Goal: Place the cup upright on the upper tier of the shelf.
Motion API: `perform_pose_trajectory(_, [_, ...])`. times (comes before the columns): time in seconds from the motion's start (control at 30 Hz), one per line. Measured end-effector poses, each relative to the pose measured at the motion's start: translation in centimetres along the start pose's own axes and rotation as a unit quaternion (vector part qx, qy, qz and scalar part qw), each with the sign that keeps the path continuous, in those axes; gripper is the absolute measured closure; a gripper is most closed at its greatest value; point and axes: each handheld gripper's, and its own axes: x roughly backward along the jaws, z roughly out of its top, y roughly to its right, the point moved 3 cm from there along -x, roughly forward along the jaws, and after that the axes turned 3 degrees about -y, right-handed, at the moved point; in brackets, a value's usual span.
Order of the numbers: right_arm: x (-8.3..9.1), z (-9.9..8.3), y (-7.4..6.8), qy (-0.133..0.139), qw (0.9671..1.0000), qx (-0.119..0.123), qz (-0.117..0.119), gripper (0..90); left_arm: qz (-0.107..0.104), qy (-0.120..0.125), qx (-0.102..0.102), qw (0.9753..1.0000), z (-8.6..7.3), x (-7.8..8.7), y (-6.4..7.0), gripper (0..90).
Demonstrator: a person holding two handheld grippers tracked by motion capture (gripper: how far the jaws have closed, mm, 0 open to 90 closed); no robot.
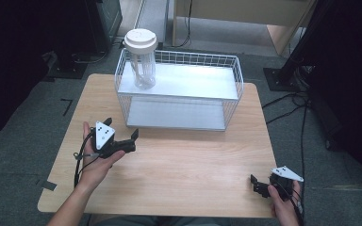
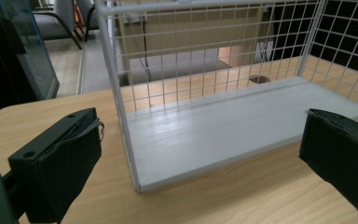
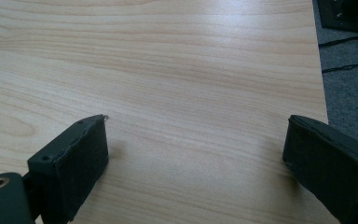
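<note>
Both jaws spread wide, the left hand-held gripper [image 1: 121, 134] faces the white wire basket [image 1: 231, 101]; the right hand-held gripper [image 1: 259, 184], equally wide, overlooks the light wooden surface [image 1: 184, 165].

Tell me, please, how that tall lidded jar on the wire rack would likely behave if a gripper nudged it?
The jar is tall and narrow, so it would probably tip. It stands near the rack shelf's left end, and its clear, smooth wall may be slippery.
</note>
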Motion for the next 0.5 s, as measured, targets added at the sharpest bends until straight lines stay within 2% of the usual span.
perform_pose_trajectory(0.1, [0.0,0.0,0.0,0.0,1.0,0.0,0.0,6.5,0.003,-0.004,0.003,1.0,-0.7,0.6,-0.4,0.0])
perform_pose_trajectory(0.5, [0.0,0.0,0.0,-0.001,1.0,-0.001,0.0,6.5,0.005,-0.036,-0.007,0.9993,-4.8,2.8,-1.5,0.0])
